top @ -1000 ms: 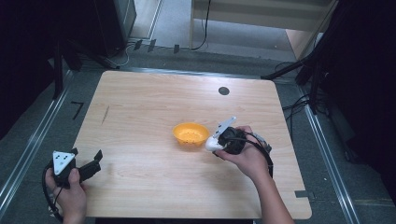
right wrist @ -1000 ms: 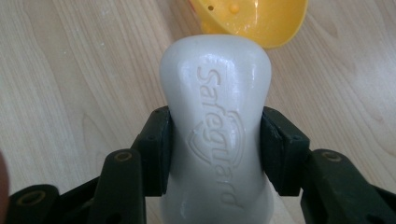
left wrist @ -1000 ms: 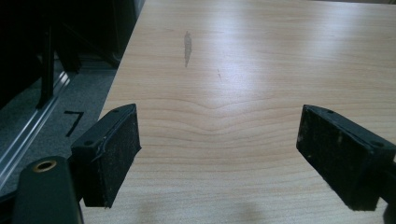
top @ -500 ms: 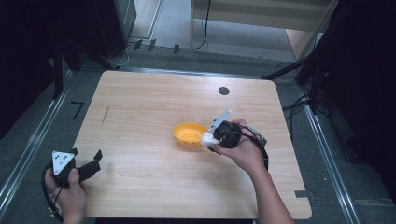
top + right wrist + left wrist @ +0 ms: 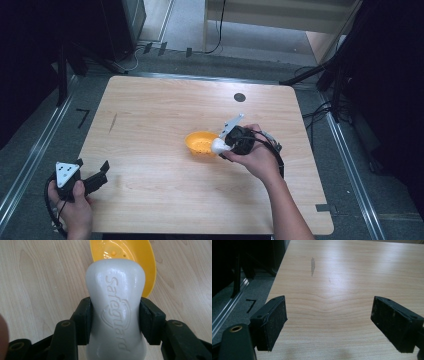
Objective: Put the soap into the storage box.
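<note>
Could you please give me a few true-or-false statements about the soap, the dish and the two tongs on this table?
1. The right tongs are clamped on a white soap bar. True.
2. The soap bar lies inside the yellow dish. False: it is held in the tongs at the dish's edge.
3. The left tongs grip a sponge. False: they are open, with nothing between them.
4. The yellow dish rests on the wooden table. True.
</note>
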Available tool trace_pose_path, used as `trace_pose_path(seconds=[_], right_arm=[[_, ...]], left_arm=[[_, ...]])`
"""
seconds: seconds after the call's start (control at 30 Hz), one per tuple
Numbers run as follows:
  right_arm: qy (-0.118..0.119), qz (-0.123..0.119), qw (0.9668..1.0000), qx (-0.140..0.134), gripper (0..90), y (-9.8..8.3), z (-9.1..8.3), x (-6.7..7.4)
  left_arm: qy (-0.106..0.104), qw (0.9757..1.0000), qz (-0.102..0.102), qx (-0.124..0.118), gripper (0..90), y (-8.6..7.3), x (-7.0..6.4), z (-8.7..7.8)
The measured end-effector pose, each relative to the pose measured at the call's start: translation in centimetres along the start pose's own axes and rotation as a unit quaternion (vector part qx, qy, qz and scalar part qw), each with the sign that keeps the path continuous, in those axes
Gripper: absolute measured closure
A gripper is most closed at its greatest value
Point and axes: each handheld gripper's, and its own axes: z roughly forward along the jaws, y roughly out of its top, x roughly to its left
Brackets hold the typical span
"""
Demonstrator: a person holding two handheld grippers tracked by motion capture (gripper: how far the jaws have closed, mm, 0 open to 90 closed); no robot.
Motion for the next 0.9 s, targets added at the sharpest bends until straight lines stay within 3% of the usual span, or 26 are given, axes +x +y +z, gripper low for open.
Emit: trace_pose_path(seconds=[0.9], right_arm=[[0.008, -0.040, 0.9991, 0.011, 50.6, 3.5, 1.2, -0.4]], left_arm=[[-0.002, 1.0000, -0.004, -0.001, 13.8, 0.0, 0.1, 0.1]])
